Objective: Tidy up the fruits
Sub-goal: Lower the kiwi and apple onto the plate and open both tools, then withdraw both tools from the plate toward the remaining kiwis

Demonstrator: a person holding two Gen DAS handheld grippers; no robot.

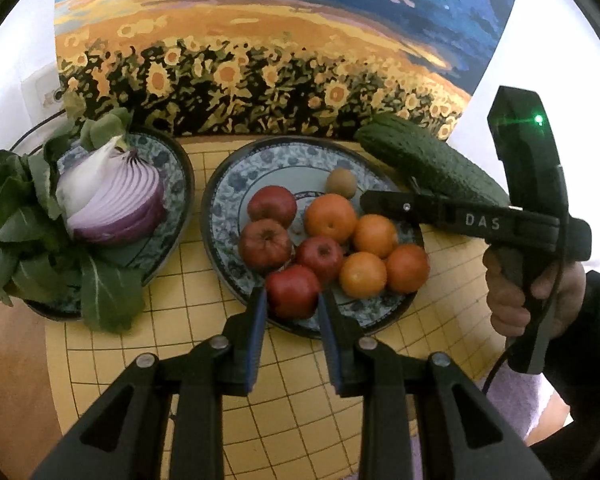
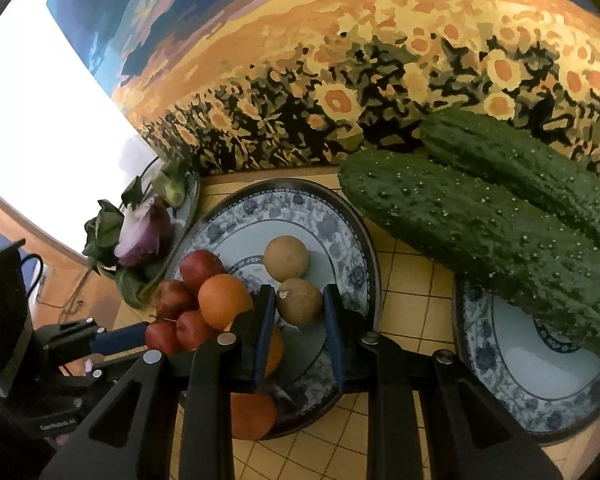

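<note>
Gripping a red apple (image 1: 293, 291), my left gripper (image 1: 293, 300) has its blue pads pressed against the fruit's two sides at the 6 o'clock rim of the middle plate (image 1: 236, 184). That apple's lower part is cut off behind my fingers, so I cannot tell whether it rests on the plate or hangs just clear of it. Three more apples and four oranges (image 1: 330, 218) crowd the plate beyond it, touching one another, with one brown kiwi (image 1: 341, 182) showing toward 12 o'clock.

My right gripper (image 2: 299, 306) is clamped on a second kiwi (image 2: 299, 301), which the left view hides behind the gripper's black body. From the right wrist, the other kiwi sits just behind it at 12 o'clock, close enough that I cannot tell if they touch. An orange at 6 o'clock is largely hidden under my left-hand finger, and another below it is half cut off by the linkage.

Two cucumbers (image 2: 472, 224) lie side by side at 2 o'clock, their far ends running out of the picture; they lean over a right plate (image 2: 540, 392) whose far rim they cover. On the left plate (image 1: 172, 184), at 9 o'clock in the left view, a halved red onion (image 1: 116, 196) sits among leafy greens (image 1: 24, 224) that spill over the rim and hide most of it. The yellow gridded worktop (image 1: 300, 400) carries all three plates, backed by a sunflower painting (image 1: 260, 40). My right hand (image 1: 536, 300) wraps the right gripper's handle, its sleeve lost at the edge.
</note>
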